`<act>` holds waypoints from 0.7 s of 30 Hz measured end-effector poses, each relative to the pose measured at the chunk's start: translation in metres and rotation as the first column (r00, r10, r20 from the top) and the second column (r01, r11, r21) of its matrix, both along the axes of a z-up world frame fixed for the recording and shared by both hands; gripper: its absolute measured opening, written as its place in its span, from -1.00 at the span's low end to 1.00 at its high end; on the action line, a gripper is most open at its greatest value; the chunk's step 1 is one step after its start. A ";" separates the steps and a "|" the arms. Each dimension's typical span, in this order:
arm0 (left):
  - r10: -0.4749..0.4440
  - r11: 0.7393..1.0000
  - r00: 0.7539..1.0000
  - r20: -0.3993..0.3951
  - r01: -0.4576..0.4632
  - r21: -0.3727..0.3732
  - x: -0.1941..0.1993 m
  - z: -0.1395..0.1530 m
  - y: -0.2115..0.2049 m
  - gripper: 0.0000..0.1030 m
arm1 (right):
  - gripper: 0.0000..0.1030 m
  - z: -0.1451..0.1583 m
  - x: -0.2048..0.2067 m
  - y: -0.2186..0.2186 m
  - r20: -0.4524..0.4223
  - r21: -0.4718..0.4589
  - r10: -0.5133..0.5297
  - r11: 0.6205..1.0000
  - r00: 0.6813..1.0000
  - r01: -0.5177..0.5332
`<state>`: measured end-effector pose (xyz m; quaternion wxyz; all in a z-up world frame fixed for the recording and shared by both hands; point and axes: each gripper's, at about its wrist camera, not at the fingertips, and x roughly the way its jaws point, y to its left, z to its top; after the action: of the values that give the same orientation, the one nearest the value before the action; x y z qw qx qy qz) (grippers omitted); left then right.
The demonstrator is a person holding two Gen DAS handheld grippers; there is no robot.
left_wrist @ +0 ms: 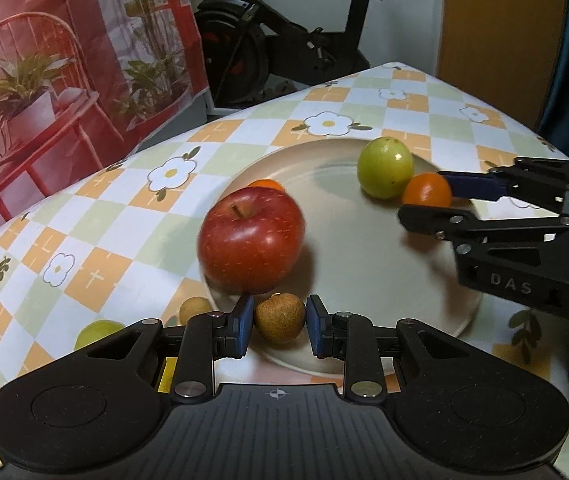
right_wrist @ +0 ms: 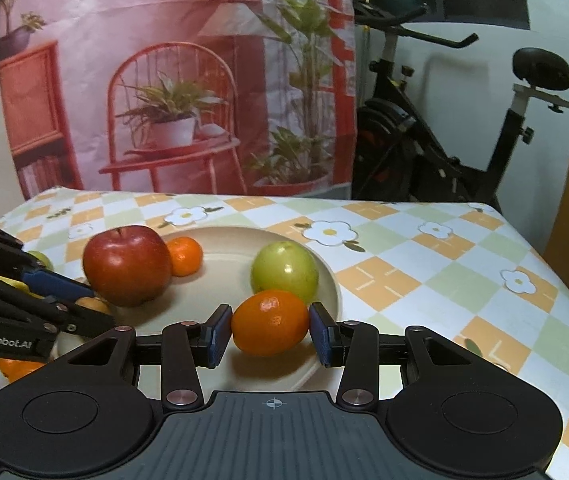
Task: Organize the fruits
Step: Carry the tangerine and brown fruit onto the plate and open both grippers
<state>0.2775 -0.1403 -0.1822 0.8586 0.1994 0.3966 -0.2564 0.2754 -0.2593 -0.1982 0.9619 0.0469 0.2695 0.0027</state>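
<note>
Small orange (left_wrist: pixel 265 185) mostly hidden behind blurred-edged red apple (left_wrist: pixel 250 240).

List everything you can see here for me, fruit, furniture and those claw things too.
Plate: one, cream, on the table.
Apple: one, red, on the plate.
Green fruit: one, on the plate.
Small orange: one, behind the apple.
Tablecloth: one, checked with flowers.
Exercise bike: one, black, behind the table.
Backdrop: one, red printed.
Left claw: black, blue pads, shut on a brown fruit.
Right claw: same, shut on an orange fruit.
</note>
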 end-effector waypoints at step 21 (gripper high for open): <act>-0.005 1.000 1.000 0.011 0.005 0.003 -0.001 -0.001 -0.003 -0.35 | -0.16 -0.004 0.002 0.003 -0.013 -0.006 0.026 1.000 1.000 -0.026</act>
<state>0.2765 -0.1430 -0.1835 0.8599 0.2033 0.3916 -0.2569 0.2779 -0.2563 -0.2018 0.9601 0.0402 0.2763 0.0141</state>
